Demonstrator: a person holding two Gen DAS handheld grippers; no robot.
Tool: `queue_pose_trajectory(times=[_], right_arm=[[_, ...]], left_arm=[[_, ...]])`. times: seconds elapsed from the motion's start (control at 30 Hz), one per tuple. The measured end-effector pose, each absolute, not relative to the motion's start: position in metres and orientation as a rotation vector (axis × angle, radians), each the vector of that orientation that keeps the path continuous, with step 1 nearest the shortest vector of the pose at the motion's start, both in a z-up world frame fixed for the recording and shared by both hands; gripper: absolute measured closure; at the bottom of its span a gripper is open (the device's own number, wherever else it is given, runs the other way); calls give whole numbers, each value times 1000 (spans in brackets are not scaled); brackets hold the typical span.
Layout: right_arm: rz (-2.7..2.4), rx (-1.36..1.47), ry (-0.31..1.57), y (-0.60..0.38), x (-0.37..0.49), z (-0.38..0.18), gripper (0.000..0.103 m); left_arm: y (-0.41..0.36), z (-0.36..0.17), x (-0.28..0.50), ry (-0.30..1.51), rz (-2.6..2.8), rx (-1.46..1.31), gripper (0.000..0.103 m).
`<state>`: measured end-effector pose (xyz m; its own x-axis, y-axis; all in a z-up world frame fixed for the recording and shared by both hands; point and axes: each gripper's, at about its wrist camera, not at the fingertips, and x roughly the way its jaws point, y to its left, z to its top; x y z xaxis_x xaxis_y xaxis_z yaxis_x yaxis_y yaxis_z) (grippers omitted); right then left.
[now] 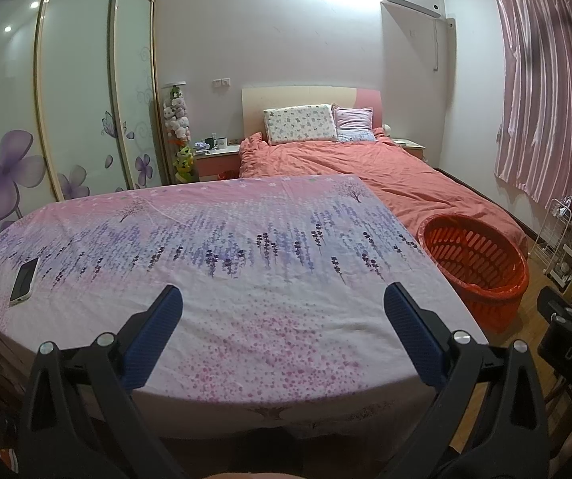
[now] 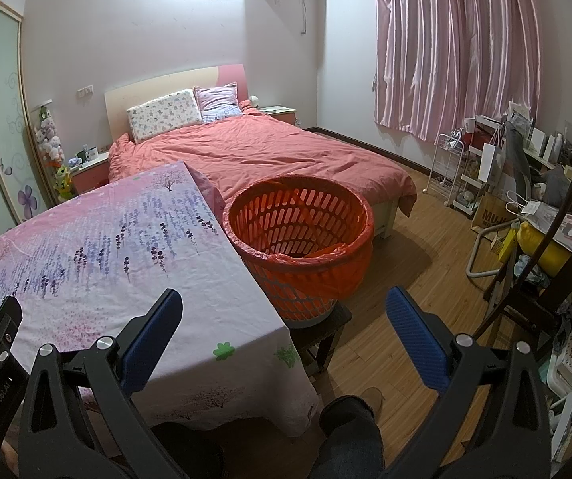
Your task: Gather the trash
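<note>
An orange slotted basket (image 2: 299,235) lined with an orange bag stands on a dark stool beside the table's right edge; it also shows as the basket (image 1: 473,263) at the right of the left wrist view. The table (image 1: 246,279) wears a pink and purple flowered cloth (image 2: 106,247). I see no loose trash on it. My left gripper (image 1: 282,299) hovers open over the table's near edge, nothing between its blue pads. My right gripper (image 2: 284,299) is open too, near the table's front right corner, just short of the basket.
A white phone (image 1: 24,281) lies at the table's left. Behind are a bed with a salmon duvet (image 2: 254,151), a sliding wardrobe (image 1: 66,99) and pink curtains (image 2: 457,48). A cluttered desk and dark chair (image 2: 545,247) stand right. A person's leg and slipper (image 2: 361,411) are below.
</note>
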<state>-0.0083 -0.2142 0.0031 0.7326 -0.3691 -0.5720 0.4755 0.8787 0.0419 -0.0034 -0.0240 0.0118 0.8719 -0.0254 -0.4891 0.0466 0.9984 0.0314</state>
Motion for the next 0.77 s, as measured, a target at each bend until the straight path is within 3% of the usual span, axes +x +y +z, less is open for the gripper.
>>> queue_pose_trajectory(times=[0.77], right_arm=[[-467, 190, 589, -213, -9, 2, 2]], left_arm=[[-24, 13, -2, 511, -38, 43, 4]])
